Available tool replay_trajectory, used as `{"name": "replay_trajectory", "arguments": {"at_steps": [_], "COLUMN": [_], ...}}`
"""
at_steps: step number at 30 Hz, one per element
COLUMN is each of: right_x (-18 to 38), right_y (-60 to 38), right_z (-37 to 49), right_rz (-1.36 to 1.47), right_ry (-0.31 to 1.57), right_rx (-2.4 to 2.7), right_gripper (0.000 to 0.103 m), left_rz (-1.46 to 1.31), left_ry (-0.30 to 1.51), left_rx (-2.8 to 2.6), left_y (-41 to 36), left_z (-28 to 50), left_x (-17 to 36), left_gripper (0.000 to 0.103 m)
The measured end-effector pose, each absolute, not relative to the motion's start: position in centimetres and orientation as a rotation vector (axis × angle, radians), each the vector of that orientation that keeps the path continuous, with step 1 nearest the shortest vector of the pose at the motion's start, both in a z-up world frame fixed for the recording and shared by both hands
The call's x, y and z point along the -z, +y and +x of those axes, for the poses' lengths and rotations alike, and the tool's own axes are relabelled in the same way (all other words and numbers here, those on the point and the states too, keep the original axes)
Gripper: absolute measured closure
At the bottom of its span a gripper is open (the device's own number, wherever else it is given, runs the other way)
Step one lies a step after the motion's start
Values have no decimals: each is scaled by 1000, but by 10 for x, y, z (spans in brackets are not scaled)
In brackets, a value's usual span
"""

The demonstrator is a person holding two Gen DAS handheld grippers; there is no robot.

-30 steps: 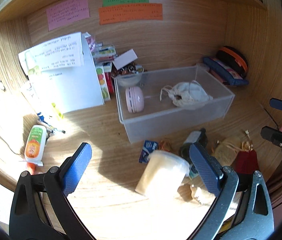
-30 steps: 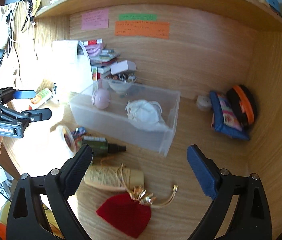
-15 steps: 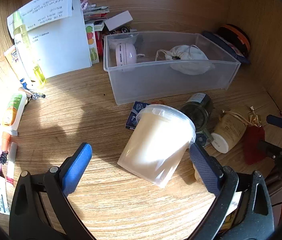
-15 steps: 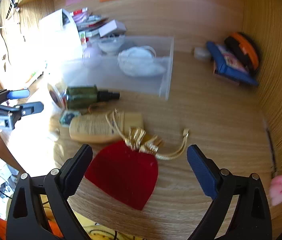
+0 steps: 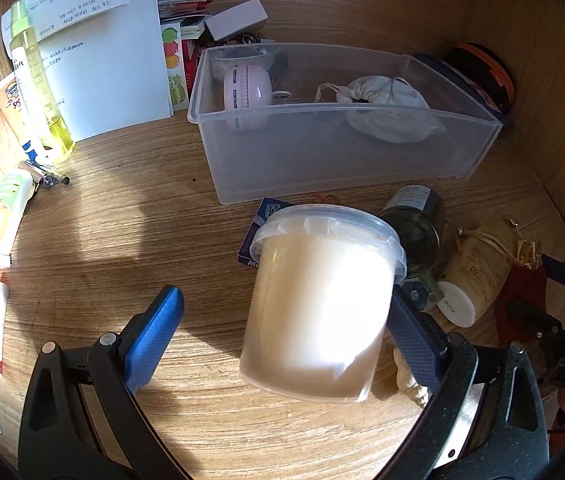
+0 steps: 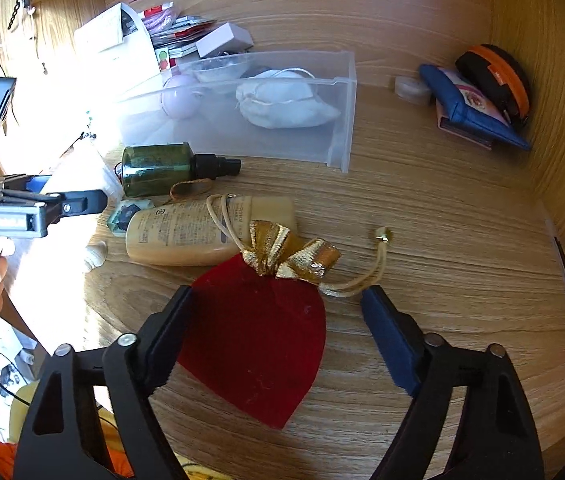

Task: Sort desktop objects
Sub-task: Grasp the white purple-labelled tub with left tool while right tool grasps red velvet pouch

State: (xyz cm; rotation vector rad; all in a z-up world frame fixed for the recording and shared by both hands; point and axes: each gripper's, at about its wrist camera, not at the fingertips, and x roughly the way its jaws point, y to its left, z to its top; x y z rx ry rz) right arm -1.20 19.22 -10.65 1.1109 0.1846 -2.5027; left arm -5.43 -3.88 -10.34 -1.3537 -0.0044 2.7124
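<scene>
Both grippers were spread wide and held nothing. My left gripper [image 5: 282, 320] had its jaws set around the white lidded tub [image 5: 322, 304], which lay tipped on its side on the desk [image 5: 122, 208], lid end pointing away from me toward the clear plastic bin [image 5: 322, 152]. Its long axis ran roughly along my line of reach, leaning a little to the right. My right finger [image 5: 414, 344] sat just beside the tub's wall, perhaps touching it; I could not tell. My left finger [image 5: 154, 328] stood well apart from it. So the tub sat off-centre in the opening, and I judged that closing would first need a shift to the right, or the tub would be pushed sideways and roll.

My right gripper [image 6: 278, 300] hung over the red velvet pouch [image 6: 258, 336], which lay flat between its jaws, gold-trimmed neck [image 6: 290, 252] pointing away from me and its drawstring trailing toward the right finger [image 6: 386, 328]. The pouch's neck touched a cream lotion bottle [image 6: 186, 232] lying crosswise; beyond that lay a dark green spray bottle [image 6: 158, 168], close in front of the bin.

Each hand was nearest its own object, and the bin, already holding a white drawstring bag [image 5: 386, 112] and a pink round gadget [image 5: 246, 96], lay straight ahead of both.
</scene>
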Motion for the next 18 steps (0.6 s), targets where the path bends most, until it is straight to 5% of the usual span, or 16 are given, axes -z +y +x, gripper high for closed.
{"name": "replay_trajectory", "arguments": {"at_steps": [8, 15, 18], "right_x": [103, 94, 83], "right_y": [193, 208, 216], "right_z": [-11, -12, -10], "right_rz": [1075, 1057, 1016], "right_ry": [190, 88, 58], "right_rx": [2505, 2500, 2520], "right_gripper": [72, 91, 92], "left_rz": [-1333, -1315, -1314], "left_ry": [-23, -45, -26], "left_rx": [-2709, -2681, -2687], "left_y": [-33, -32, -31], "left_z": [-60, -59, -58], "left_x": [105, 103, 103], "left_gripper": [4, 36, 39]}}
